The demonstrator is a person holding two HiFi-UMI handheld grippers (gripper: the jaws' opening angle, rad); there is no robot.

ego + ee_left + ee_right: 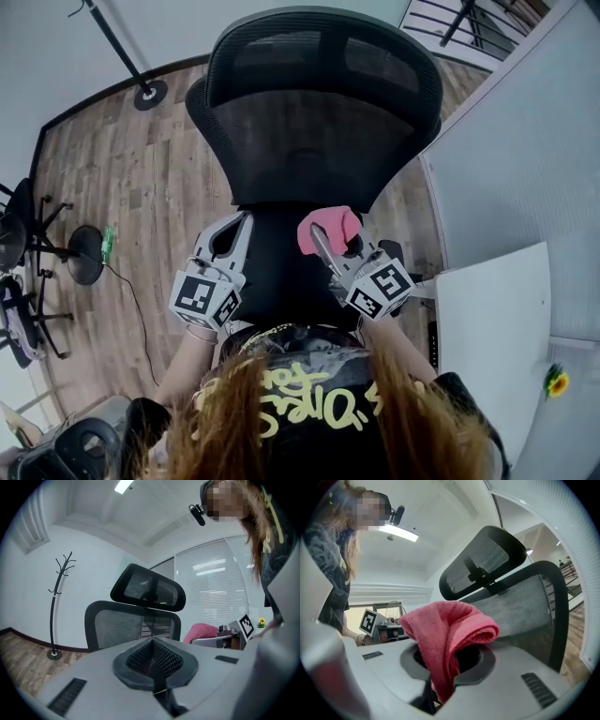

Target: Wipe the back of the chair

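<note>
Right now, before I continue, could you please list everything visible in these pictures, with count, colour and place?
black mesh office chair with headrest: one, black, directly before the person
pink terry cloth: one, pink, folded, in the right gripper
thin black coat stand: one, black, by the white wall beyond the chair
white table: one, white, at the person's right
small yellow flower: one, yellow, beside the table's right edge
wooden plank floor: one, brown-grey, under the chair
black stools: count unclear, black, at the left edge
left gripper: one, grey, jaws together, empty
right gripper: one, grey, shut on the cloth
</note>
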